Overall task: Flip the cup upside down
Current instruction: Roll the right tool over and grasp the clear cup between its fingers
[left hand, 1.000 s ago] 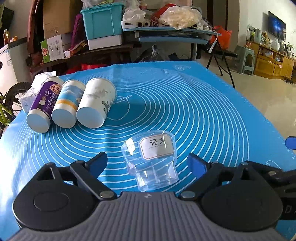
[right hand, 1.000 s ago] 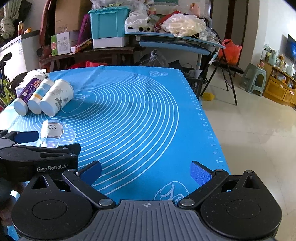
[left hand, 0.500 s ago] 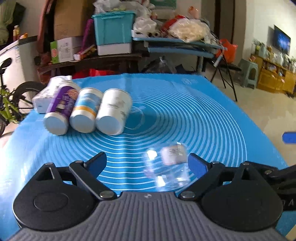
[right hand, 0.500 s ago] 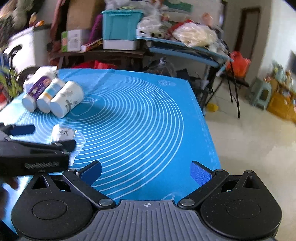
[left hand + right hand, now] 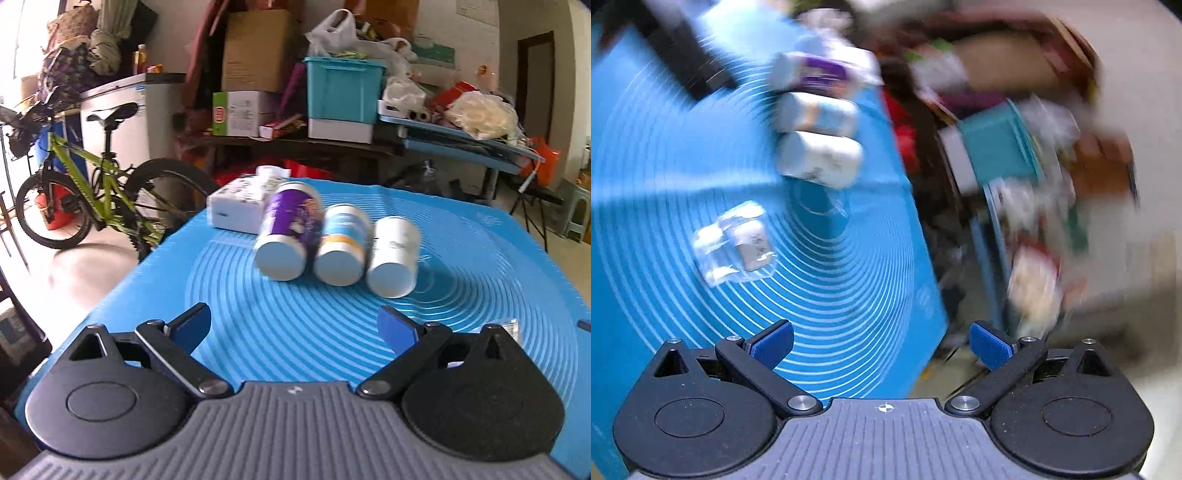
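Both tools [image 5: 294, 323] [image 5: 881, 341] agape (nothing held), clear cup [image 5: 735, 243] alone mid-mat [image 5: 849, 280].

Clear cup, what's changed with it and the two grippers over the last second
The left gripper swung left, so the clear cup went from between its fingers to just a sliver at the right edge of its view. The right gripper rolled sideways and now looks toward the cup. Unchanged: both grippers open and empty, three paper cups lying in a row on the blue mat.

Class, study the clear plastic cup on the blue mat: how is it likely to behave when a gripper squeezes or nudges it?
The clear plastic cup looks thin-walled, so it is probably light and may flex under a squeeze. Its glossy surface suggests it could slip between pads. On the smooth blue mat a nudge would likely slide or tip it.
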`<move>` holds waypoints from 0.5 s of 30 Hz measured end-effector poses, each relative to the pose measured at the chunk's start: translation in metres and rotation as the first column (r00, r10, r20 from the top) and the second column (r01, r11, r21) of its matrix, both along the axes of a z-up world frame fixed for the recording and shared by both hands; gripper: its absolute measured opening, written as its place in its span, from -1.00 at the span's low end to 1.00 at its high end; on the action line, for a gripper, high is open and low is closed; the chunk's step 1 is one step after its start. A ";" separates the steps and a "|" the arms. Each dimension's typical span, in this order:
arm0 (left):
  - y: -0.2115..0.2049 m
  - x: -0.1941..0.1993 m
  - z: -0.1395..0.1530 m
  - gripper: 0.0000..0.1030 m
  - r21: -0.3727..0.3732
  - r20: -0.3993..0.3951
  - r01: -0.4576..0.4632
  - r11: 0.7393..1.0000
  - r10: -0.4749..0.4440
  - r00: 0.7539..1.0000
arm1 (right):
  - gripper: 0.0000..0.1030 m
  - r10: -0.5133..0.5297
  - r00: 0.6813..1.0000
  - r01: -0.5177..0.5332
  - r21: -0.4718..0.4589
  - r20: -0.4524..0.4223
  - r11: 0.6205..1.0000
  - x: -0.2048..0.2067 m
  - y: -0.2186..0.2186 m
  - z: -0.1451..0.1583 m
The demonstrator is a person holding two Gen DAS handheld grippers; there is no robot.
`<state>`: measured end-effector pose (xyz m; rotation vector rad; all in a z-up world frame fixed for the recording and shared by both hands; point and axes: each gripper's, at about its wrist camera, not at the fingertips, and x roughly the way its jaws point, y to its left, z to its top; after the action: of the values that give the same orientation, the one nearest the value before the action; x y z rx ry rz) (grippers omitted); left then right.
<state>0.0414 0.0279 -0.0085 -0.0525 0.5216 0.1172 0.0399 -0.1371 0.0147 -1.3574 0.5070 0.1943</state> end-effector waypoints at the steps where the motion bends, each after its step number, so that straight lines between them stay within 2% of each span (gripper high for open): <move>1: 0.004 -0.001 -0.001 0.86 -0.003 0.000 -0.004 1.000 0.004 1.000 | 1.00 0.053 0.999 -0.053 -0.070 0.001 0.996 -0.003 0.006 -0.005; 3: 0.011 -0.004 -0.004 0.86 -0.009 -0.004 -0.015 1.000 0.015 1.000 | 1.00 0.174 0.985 -0.173 -0.260 -0.018 0.950 -0.009 0.017 -0.018; 5: 0.016 -0.005 -0.007 0.86 -0.014 -0.008 -0.021 1.000 0.020 1.000 | 1.00 0.280 0.959 -0.276 -0.421 -0.053 0.864 -0.014 0.025 -0.031; 6: 0.018 -0.007 -0.008 0.86 -0.019 -0.011 -0.023 1.000 0.023 1.000 | 1.00 0.338 0.938 -0.331 -0.513 -0.082 0.792 -0.018 0.027 -0.039; 8: 0.022 -0.008 -0.011 0.86 -0.031 -0.016 -0.022 0.999 0.021 1.000 | 1.00 0.419 0.899 -0.397 -0.641 -0.128 0.657 -0.022 0.029 -0.057; 10: 0.023 -0.008 -0.013 0.86 -0.035 -0.015 -0.017 0.999 0.017 1.000 | 1.00 0.491 0.851 -0.444 -0.752 -0.186 0.486 -0.025 0.028 -0.074; 11: 0.023 -0.008 -0.013 0.86 -0.035 -0.014 -0.013 0.999 0.013 1.000 | 1.00 0.512 0.833 -0.456 -0.783 -0.209 0.423 -0.026 0.027 -0.081; 13: 0.024 -0.008 -0.014 0.86 -0.033 -0.011 -0.008 0.999 0.007 1.000 | 1.00 0.566 0.773 -0.496 -0.830 -0.288 0.255 -0.029 0.023 -0.094; 15: 0.026 -0.008 -0.015 0.86 -0.038 -0.011 -0.003 0.999 0.003 1.000 | 1.00 0.588 0.726 -0.523 -0.842 -0.357 0.135 -0.029 0.020 -0.105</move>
<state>0.0338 0.0542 -0.0236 -0.0897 0.5343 0.1105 0.0106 -0.1175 -0.0905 -2.6877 -0.0793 0.5513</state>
